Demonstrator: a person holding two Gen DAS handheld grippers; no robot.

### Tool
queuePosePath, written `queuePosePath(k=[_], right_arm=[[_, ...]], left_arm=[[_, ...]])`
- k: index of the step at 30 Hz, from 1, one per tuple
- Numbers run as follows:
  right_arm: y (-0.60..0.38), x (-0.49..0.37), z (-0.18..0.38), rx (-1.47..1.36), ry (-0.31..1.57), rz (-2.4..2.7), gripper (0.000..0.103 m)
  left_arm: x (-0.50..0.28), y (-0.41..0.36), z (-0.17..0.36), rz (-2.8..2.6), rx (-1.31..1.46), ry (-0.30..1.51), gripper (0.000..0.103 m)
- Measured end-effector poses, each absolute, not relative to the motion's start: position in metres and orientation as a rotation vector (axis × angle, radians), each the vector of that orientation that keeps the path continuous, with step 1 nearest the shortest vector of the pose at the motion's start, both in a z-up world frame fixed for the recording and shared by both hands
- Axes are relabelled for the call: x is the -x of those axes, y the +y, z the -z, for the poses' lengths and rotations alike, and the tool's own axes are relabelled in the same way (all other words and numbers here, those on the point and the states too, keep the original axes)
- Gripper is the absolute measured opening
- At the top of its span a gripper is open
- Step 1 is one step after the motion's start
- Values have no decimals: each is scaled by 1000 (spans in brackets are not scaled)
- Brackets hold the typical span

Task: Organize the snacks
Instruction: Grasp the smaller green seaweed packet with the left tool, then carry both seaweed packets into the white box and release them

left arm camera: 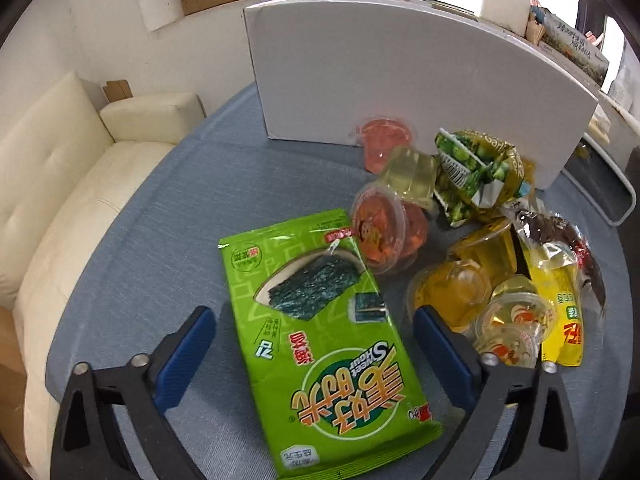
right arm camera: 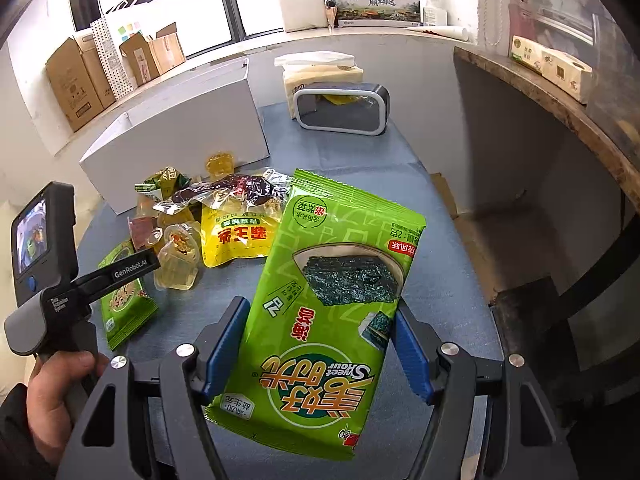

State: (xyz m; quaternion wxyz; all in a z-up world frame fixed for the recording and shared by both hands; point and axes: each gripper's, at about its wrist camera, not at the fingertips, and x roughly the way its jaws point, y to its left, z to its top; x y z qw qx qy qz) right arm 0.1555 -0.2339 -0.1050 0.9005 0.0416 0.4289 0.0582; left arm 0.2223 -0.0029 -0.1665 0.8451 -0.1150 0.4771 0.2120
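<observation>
right gripper (right arm camera: 318,354): clamped on a green seaweed pack (right arm camera: 328,312), lifted above the table (right arm camera: 448,280) | left gripper (left arm camera: 314,340): fingers spread, straddling a second seaweed pack (left arm camera: 320,344) lying flat on the table (left arm camera: 168,216) | snack pile (left arm camera: 480,248): jelly cups and bags, just right of that pack, before the white box (left arm camera: 400,84) | grey bin (right arm camera: 340,110): far table edge.

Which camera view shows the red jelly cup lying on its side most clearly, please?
The left wrist view: the red jelly cup lies unobstructed, lid facing the camera, beside the seaweed packet. In the right wrist view I cannot pick it out within the snack pile.
</observation>
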Motion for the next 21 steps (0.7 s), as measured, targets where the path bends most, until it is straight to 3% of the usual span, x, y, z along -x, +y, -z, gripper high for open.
queuePosePath(k=[1, 8, 16, 21], right_arm=[[-234, -156, 105, -83, 886, -124, 74], [-226, -159, 103, -59, 873, -167, 74], [-202, -169, 87, -4, 828, -262, 74], [-176, -190, 60, 42, 769, -313, 74]], left_arm=[[-222, -2, 167, -415, 265, 1012, 85], [-214, -4, 162, -341, 199, 1006, 76], [-180, 14, 120, -195, 111, 930, 74], [-177, 36, 65, -133, 90, 834, 74]])
